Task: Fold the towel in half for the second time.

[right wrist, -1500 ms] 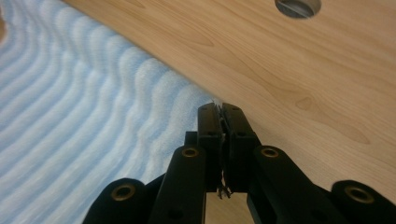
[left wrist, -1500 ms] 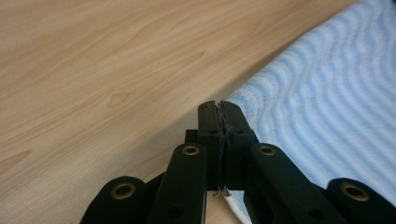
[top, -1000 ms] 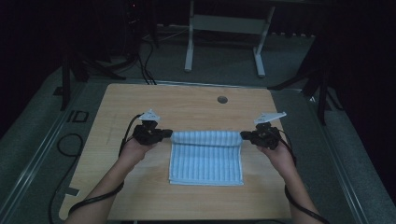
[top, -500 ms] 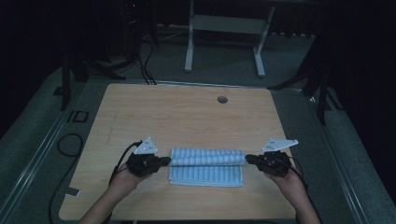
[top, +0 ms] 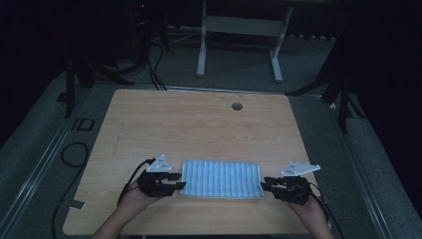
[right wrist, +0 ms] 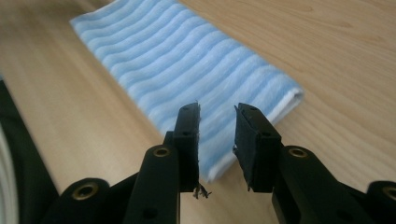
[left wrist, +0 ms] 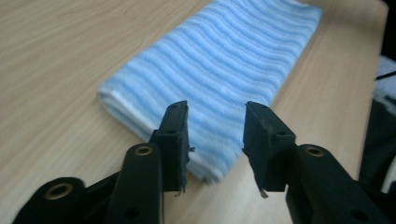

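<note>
L black two-jaw gripper [top: 180, 180] is sitting at the left short end of the folded blue-and-white striped terry towel [top: 221, 179], jaws parted and having just been opening; in the left gripper view its pads [left wrist: 173, 135] are standing apart w/ the towel's near corner showing in the gap between them, not pinched, so it reads as released. R black two-jaw gripper [top: 265, 182] is mirroring it at the right short end, jaws likewise just been opening and let go; in the right gripper view its pads [right wrist: 187, 140] are straddling the corner of the towel w/o pressing. Both hands are resting low at the near edge of the light wooden table [top: 199, 119]. Step in hand looks like letting go after a fold, imo: best done by opening both sides evenly, then backing straight out along the table so no pad drags a layer & undoes the fold; watch the loose threads at the pad tips, could snag terry loops. Towel is lying flat near the front edge, centred btw the two grippers, well apart from the round grommet hole [top: 237, 106] farther back. Its long axis is running left-right across the table, short ends pointing at the grippers, w/ stripes running across its short width.
</note>
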A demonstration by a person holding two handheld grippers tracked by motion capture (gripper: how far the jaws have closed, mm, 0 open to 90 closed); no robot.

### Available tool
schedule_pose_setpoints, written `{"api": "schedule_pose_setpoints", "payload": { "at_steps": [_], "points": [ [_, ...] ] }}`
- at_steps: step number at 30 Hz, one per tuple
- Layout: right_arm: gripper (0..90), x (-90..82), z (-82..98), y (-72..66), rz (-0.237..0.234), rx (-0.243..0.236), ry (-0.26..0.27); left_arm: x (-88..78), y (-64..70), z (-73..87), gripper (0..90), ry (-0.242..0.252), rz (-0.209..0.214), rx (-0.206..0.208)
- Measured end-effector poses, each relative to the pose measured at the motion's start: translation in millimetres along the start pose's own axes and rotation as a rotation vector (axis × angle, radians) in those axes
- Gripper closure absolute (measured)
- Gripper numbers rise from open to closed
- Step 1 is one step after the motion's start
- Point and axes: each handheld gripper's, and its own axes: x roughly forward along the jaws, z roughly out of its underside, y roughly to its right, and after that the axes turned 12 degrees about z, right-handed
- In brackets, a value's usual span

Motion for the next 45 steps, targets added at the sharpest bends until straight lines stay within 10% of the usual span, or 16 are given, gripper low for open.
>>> {"api": "schedule_pose_setpoints", "payload": {
  "at_steps": [13,45],
  "points": [
    [61.3,75.3,6.2,1.5,0.035,-0.005,-0.096,54.2,-31.6,0.5,59.1,-0.085,-0.042,-0.063],
    [51.8,171.3,-86.3,5.4,0.041,-0.091,-0.116,14.8,-122.5,-0.9,58.9,-0.06,-0.205,-0.166]
  ]
}}
